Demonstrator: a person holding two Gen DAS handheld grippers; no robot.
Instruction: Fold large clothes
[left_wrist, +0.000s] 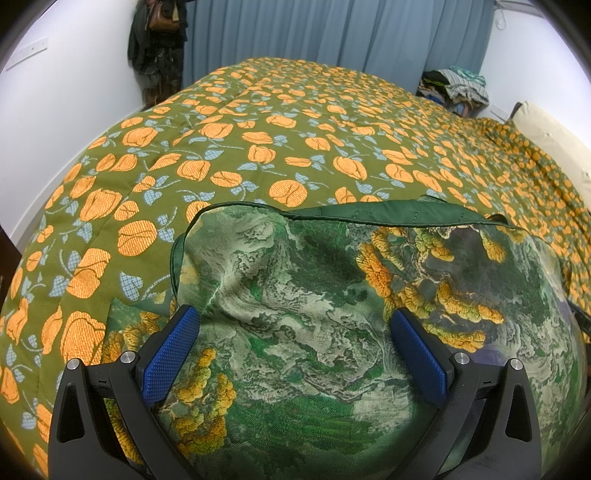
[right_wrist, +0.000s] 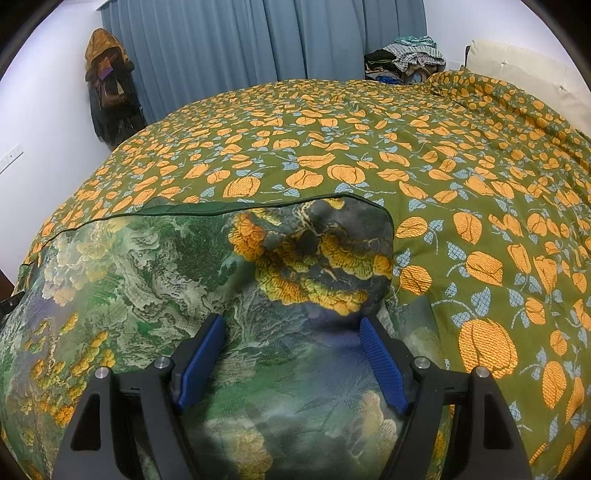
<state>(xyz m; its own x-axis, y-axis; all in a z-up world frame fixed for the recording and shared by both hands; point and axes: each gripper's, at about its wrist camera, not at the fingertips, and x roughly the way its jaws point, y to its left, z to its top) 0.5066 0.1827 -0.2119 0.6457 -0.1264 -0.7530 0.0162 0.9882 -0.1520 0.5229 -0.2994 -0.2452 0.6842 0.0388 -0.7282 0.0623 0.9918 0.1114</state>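
A large green garment (left_wrist: 314, 295) printed with a landscape and orange-yellow foliage, edged in dark green piping, lies folded on the bed; it also shows in the right wrist view (right_wrist: 184, 266). My left gripper (left_wrist: 295, 325) is open, its blue pads (left_wrist: 173, 350) spread just above the cloth near its left part. My right gripper (right_wrist: 291, 332) is open, its blue pads (right_wrist: 380, 365) spread above the garment's right part. Neither holds the cloth.
The bed carries an olive quilt (left_wrist: 295, 122) with orange flowers (right_wrist: 480, 166). A blue curtain (left_wrist: 332, 29) hangs behind it. Hanging dark clothes and a bag (right_wrist: 110, 99) are at the left wall. A clothes pile (left_wrist: 458, 88) and a cream headboard (right_wrist: 517, 62) are at the far right.
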